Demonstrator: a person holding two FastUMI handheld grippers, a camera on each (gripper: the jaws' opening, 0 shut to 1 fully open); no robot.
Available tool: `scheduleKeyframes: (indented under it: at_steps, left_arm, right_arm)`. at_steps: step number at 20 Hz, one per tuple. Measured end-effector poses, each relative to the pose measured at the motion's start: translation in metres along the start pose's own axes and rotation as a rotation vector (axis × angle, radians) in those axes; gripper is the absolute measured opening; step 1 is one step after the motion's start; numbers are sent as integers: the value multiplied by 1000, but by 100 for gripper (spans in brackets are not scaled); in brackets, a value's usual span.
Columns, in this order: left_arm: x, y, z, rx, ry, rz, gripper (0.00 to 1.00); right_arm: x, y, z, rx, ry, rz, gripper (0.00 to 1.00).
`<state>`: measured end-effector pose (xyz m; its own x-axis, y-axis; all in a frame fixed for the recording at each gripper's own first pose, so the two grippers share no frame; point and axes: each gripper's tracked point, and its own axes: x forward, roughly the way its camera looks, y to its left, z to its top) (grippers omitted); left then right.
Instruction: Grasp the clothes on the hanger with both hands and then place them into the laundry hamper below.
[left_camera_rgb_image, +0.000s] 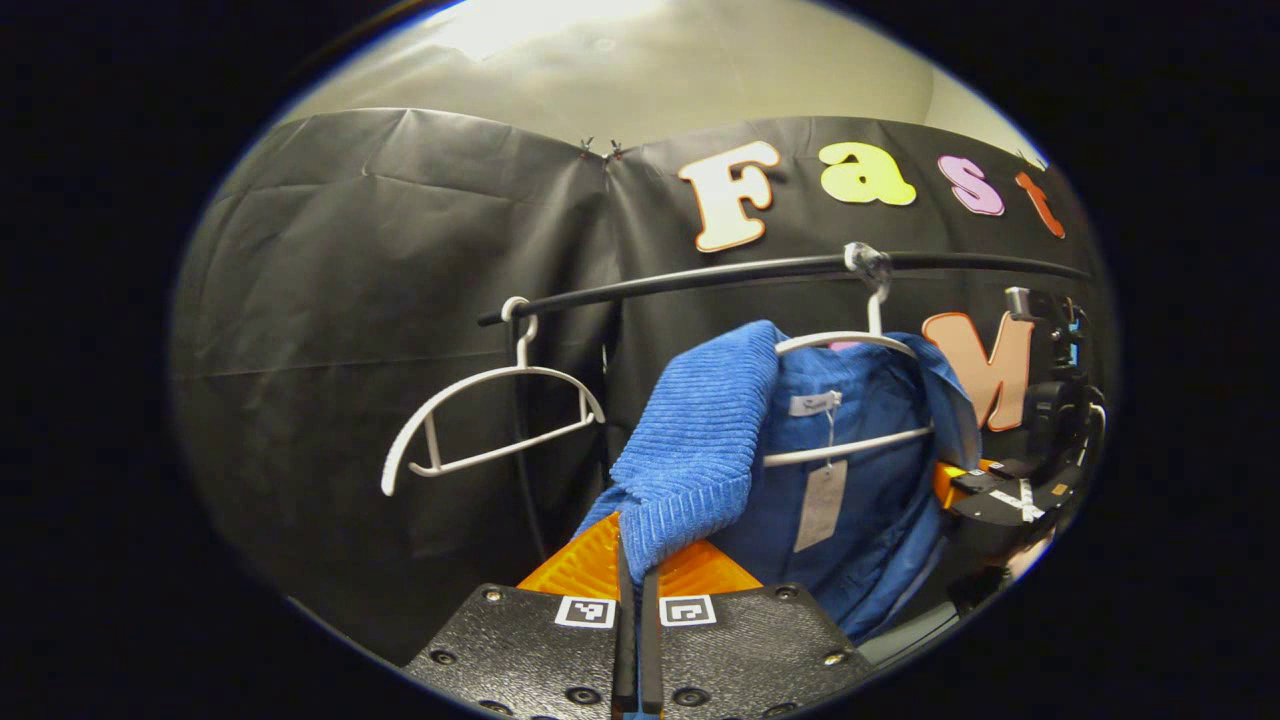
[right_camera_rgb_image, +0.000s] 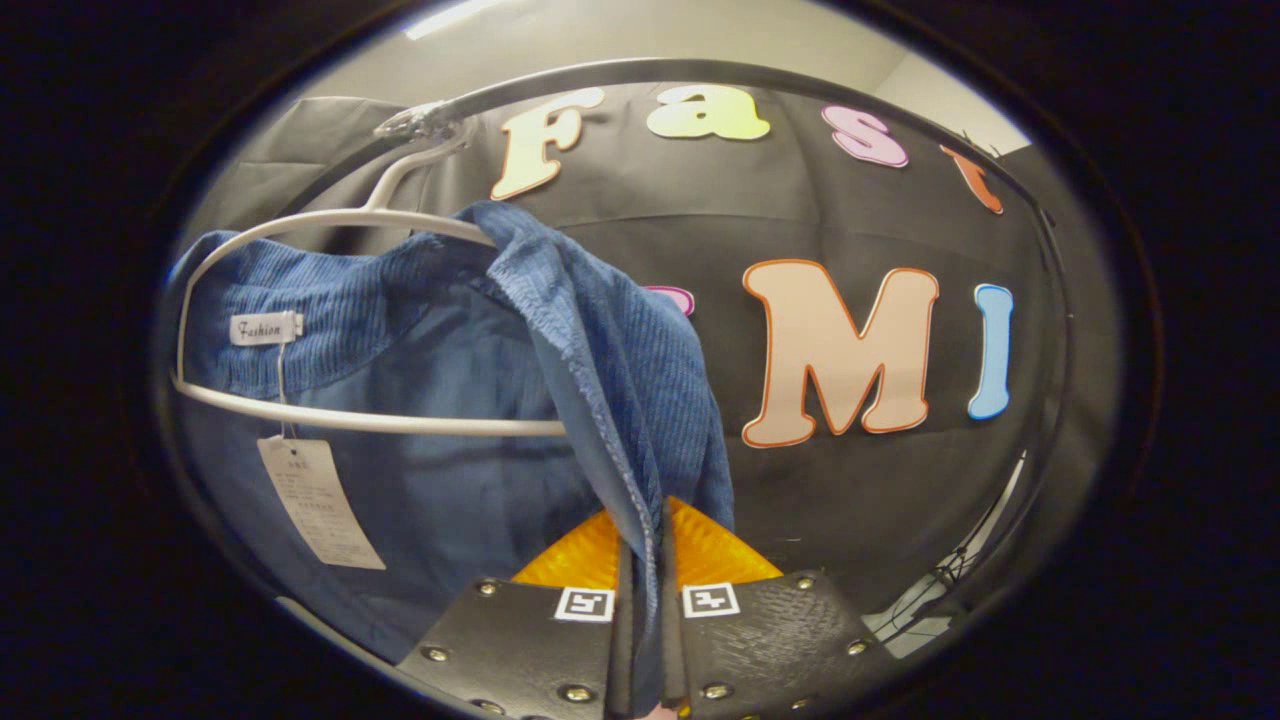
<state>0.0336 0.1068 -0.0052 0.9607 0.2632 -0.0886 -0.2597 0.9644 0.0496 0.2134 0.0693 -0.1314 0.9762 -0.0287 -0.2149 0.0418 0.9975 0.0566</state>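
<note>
Left gripper view shows the left gripper (left_camera_rgb_image: 636, 600) clenched on a fold of the blue corduroy garment (left_camera_rgb_image: 700, 440), which hangs on the white hanger (left_camera_rgb_image: 845, 342) from the black rail (left_camera_rgb_image: 700, 275), to the right of an empty hanger (left_camera_rgb_image: 480, 420). Right gripper view shows the right gripper (right_camera_rgb_image: 648, 610) likewise pinching the garment's other edge. Judging from this, both sides should lift together, up and off the hanger's shoulders, before lowering; pulling straight down risks snagging. The hamper is out of sight. The neck label (right_camera_rgb_image: 265, 328) carries script lettering; the paper swing tag (right_camera_rgb_image: 320, 500) is too small to make out.
</note>
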Motion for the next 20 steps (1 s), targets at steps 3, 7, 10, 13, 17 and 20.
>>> scheduleKeyframes:
  at_steps: [3, 7, 10, 13, 17, 20]
  left_arm:
    - [-2, 23, 13, -16, -32, 55, 5]
    - [-1, 41, 22, -34, -55, 85, 2]
    - [1, 52, 30, -4, -82, 99, 2]
    - [7, 63, 39, 6, -103, 103, 4]
    - [19, 79, 42, 15, -110, 105, 3]
    - [30, 83, 37, 16, -99, 95, 0]
  right_arm:
    - [0, -18, 15, 10, -26, -35, 11]
    - [5, -37, 29, 15, -50, -57, 11]
    - [5, -54, 45, 5, -88, -84, 11]
    - [9, -65, 56, 17, -109, -97, 11]
    - [14, -73, 66, 30, -129, -99, 11]
    - [18, -74, 70, 34, -135, -92, 11]
